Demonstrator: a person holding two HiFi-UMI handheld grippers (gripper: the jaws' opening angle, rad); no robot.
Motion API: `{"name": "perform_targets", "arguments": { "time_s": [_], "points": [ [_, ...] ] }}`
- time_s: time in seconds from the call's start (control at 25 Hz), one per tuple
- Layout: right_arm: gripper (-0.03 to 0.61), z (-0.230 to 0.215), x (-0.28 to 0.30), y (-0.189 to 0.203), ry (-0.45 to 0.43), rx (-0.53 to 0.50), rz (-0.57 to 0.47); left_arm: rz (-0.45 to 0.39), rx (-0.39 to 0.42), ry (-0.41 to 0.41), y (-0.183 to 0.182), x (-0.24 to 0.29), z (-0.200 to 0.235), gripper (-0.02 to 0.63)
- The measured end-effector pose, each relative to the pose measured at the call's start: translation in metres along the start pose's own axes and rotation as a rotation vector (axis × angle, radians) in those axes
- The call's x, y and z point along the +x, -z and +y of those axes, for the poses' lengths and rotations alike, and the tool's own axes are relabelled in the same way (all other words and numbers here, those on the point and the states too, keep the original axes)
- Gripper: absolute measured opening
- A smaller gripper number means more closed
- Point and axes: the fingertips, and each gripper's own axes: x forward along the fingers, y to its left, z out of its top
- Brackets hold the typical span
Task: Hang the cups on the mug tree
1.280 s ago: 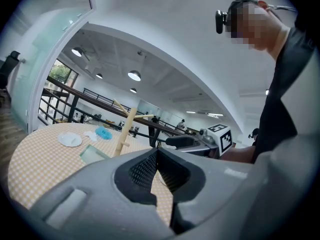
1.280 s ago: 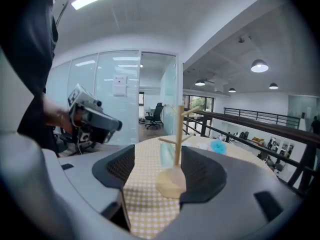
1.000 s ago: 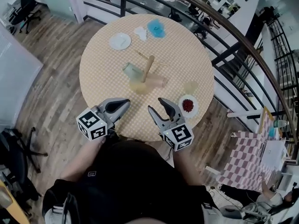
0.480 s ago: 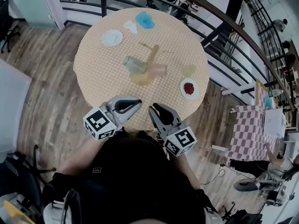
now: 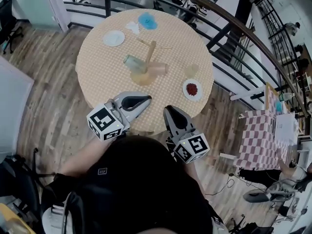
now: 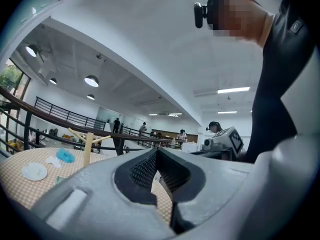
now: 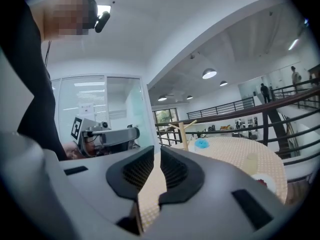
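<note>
Standing upright, mug tree sits well inside the table rim.

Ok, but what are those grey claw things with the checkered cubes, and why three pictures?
Those are two hand-held grippers, tongs that a person squeezes; the cubes are part of them. One picture comes from a camera on the person's head, looking down; the other two come from cameras riding on each gripper. The left hand-held gripper is shut; the right hand-held gripper has just been closing, with a thin gap left. Both hold nothing. On the round table stands a wooden mug tree, with clear cups lying beside it, a white plate and a small dish of something red.
</note>
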Motion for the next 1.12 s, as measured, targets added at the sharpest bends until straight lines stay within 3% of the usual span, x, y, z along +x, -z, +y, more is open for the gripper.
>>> {"name": "perform_targets", "arguments": {
  "time_s": [0.12,0.28,0.6,0.84,1.12],
  "points": [
    [0.049,-0.013,-0.012,-0.003,0.019,0.026,-0.014,0.004,-0.002,-0.014,-0.001,0.001,-0.01,0.005],
    [0.049,-0.012,-0.019,0.001,-0.016,0.022,-0.006,0.026,-0.046,-0.017,0.008,0.006,-0.019,0.005],
    [0.048,-0.013,-0.027,0.01,-0.042,0.026,0.001,0.05,-0.052,-0.004,0.019,0.016,-0.031,0.005],
    [0.048,-0.021,-0.041,0.012,-0.025,0.04,0.006,-0.017,-0.139,-0.009,0.014,0.023,-0.029,0.005],
    [0.049,-0.03,-0.061,0.015,-0.001,0.041,0.005,-0.044,-0.105,-0.014,0.009,0.028,-0.041,0.005]
  ]
}}
